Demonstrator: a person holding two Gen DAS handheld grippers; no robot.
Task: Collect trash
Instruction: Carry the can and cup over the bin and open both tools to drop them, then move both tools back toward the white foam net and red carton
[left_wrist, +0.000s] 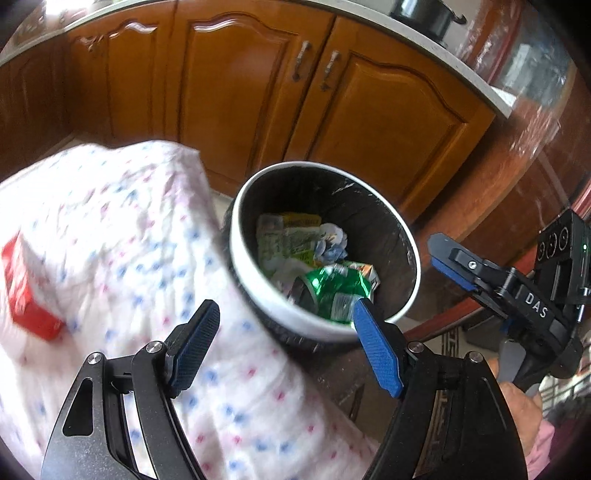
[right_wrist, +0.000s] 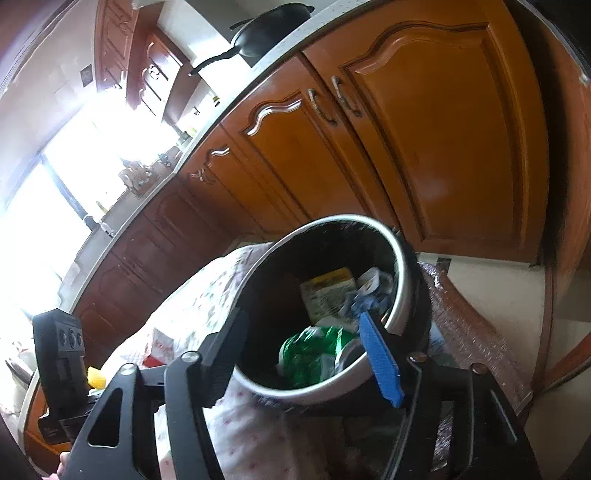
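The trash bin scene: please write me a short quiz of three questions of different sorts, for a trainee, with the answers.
1. True or false: the left gripper is holding the red box.
2. Which item lies in the trash bin? A) a crushed green can B) a glass bottle C) a banana
3. In one word, how do the jaws of the right gripper stand?

Key:
1. False. Its jaws are apart and empty; the red box lies on the dotted cloth.
2. A, the crushed green can, beside cartons and crumpled paper.
3. Open, with nothing between them, over the bin.
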